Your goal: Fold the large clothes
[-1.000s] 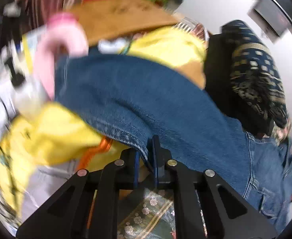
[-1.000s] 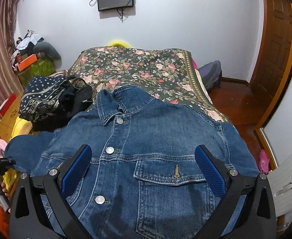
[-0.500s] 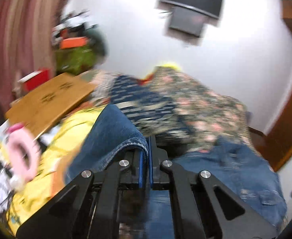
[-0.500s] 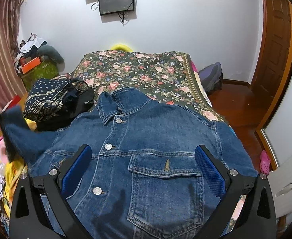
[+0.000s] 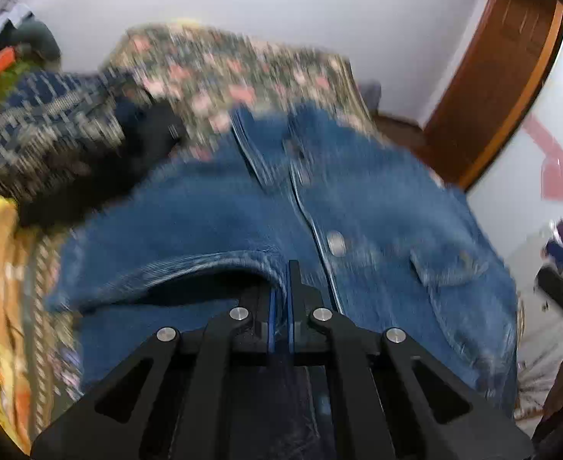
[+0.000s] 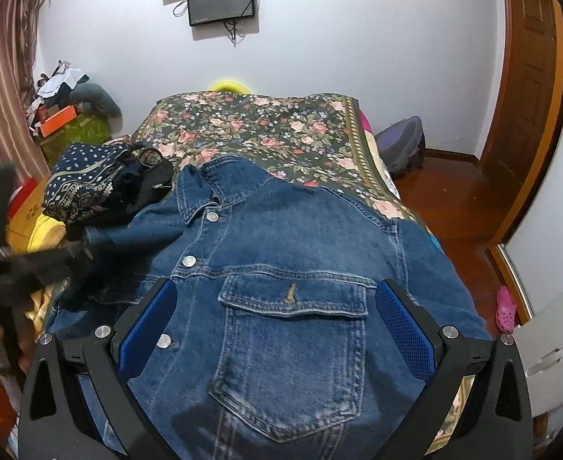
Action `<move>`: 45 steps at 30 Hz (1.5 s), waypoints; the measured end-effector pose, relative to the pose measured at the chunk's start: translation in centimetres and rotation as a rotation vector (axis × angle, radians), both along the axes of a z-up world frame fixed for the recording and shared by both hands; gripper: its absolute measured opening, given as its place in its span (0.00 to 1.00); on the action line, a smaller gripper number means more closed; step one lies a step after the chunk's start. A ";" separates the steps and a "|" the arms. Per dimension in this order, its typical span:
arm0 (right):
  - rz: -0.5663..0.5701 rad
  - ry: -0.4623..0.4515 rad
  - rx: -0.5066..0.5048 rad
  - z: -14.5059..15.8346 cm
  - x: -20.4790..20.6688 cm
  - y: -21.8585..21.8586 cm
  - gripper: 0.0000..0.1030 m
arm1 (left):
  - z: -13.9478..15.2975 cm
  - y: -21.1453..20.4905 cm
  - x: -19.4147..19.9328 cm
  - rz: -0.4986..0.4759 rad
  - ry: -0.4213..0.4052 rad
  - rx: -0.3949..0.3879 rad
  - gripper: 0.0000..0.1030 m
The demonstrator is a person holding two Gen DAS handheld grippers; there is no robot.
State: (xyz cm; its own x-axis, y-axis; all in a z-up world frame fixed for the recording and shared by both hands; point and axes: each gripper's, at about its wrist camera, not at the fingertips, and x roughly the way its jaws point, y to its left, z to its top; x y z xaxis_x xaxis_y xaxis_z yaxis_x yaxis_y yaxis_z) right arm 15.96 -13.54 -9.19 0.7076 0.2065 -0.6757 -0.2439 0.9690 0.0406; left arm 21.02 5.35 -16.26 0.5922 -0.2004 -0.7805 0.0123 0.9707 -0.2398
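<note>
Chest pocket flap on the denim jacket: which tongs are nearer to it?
Right. The right tongs stand open, straddling the chest pocket flap just above it. The left tongs are shut on the sleeve cuff, off to the jacket's other side.

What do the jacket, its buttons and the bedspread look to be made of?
Jacket: blue denim, matte, with contrast seam stitching and faded wear. Buttons: probably metal, silvery and shiny. Bedspread: printed floral woven cloth, likely cotton, though the fibre cannot be told.
</note>
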 end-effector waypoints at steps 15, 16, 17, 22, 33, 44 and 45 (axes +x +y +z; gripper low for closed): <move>0.008 0.012 -0.013 -0.2 0.0 0.7 1.00 | 0.0 -1.3 -2.9 -0.021 0.032 0.027 0.53; 0.010 0.011 -0.015 -0.2 0.0 0.8 1.00 | 0.5 -0.8 -2.9 -0.012 0.013 0.024 0.55; 0.014 0.008 -0.019 -0.2 0.0 1.0 1.00 | 1.1 -0.2 -3.2 0.003 -0.004 0.022 0.57; 0.034 -0.007 -0.043 0.0 0.1 2.4 1.00 | 3.3 4.5 -4.3 0.150 -0.078 -0.020 0.71; 0.065 0.002 -0.077 -0.6 0.7 4.6 1.00 | -4.3 15.9 -3.9 0.465 0.102 -0.392 0.71; 0.038 0.034 -0.094 -1.3 1.2 3.9 1.00 | -9.9 17.6 -1.0 0.508 0.174 -0.600 0.54; 0.034 0.034 -0.093 -1.4 1.2 3.8 1.00 | -9.7 17.5 -0.4 0.513 0.172 -0.555 0.45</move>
State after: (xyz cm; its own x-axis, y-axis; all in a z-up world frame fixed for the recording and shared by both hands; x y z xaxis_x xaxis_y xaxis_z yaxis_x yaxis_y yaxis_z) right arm 17.17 -9.78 -10.55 0.6774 0.1648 -0.7169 -0.2762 0.9602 -0.0403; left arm 20.59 22.82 -25.97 0.5960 -0.3225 -0.7353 -0.4878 0.5820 -0.6506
